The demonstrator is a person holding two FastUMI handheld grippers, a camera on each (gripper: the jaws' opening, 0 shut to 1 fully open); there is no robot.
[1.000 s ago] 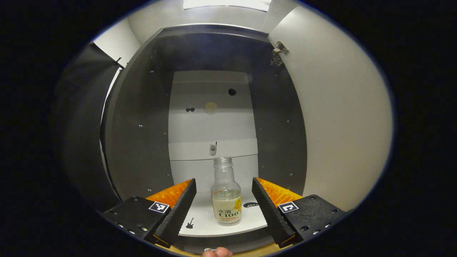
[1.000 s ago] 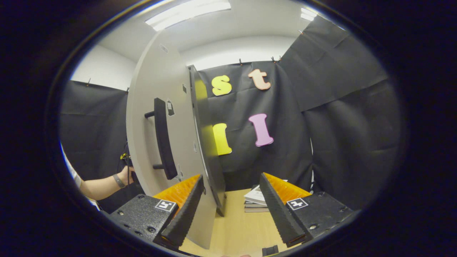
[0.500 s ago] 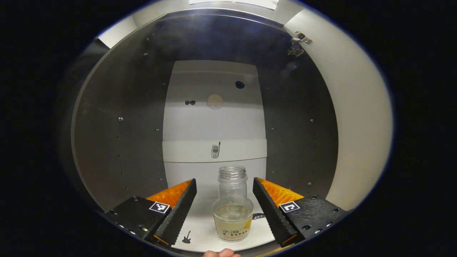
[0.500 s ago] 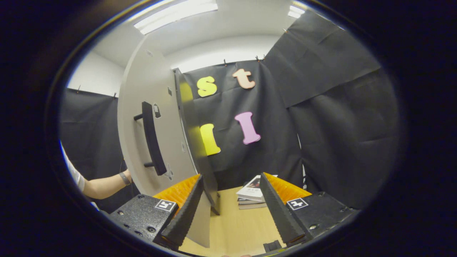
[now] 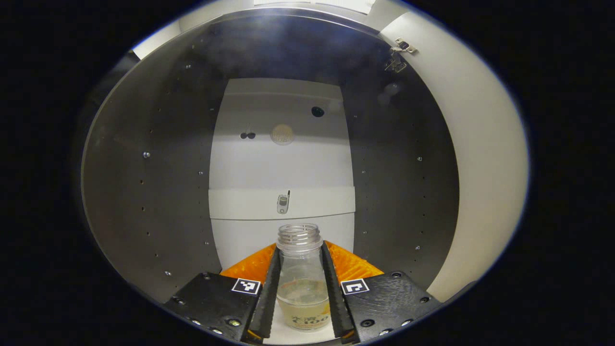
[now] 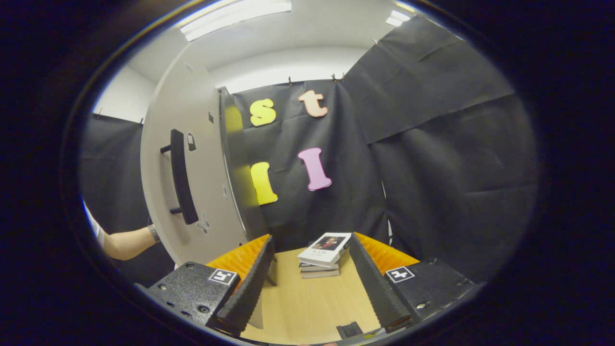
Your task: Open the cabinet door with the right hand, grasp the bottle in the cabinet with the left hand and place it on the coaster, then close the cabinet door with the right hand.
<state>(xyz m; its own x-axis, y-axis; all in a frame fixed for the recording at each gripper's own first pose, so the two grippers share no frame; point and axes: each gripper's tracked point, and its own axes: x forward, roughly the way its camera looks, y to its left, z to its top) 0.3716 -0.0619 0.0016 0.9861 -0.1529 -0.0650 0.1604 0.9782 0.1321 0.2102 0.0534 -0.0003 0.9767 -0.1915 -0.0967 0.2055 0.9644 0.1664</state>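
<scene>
Inside the open cabinet (image 5: 158,182), my left hand-held gripper (image 5: 301,293) grips a clear, uncapped bottle (image 5: 301,278), both fingers (image 5: 269,293) pressed against its sides. The bottle stands upright on the white cabinet floor (image 5: 240,240), close to its front edge, a little pale liquid in its lower part. Dark side walls frame a white back panel (image 5: 281,158) bearing small stickers. At right, the pale cabinet door (image 5: 480,168) stands open, a metal hinge (image 5: 399,50) near its top.

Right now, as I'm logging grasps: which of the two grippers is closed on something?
The left gripper: its fingers press both sides of the bottle in the cabinet. The right gripper is open, gripping nothing.
</scene>
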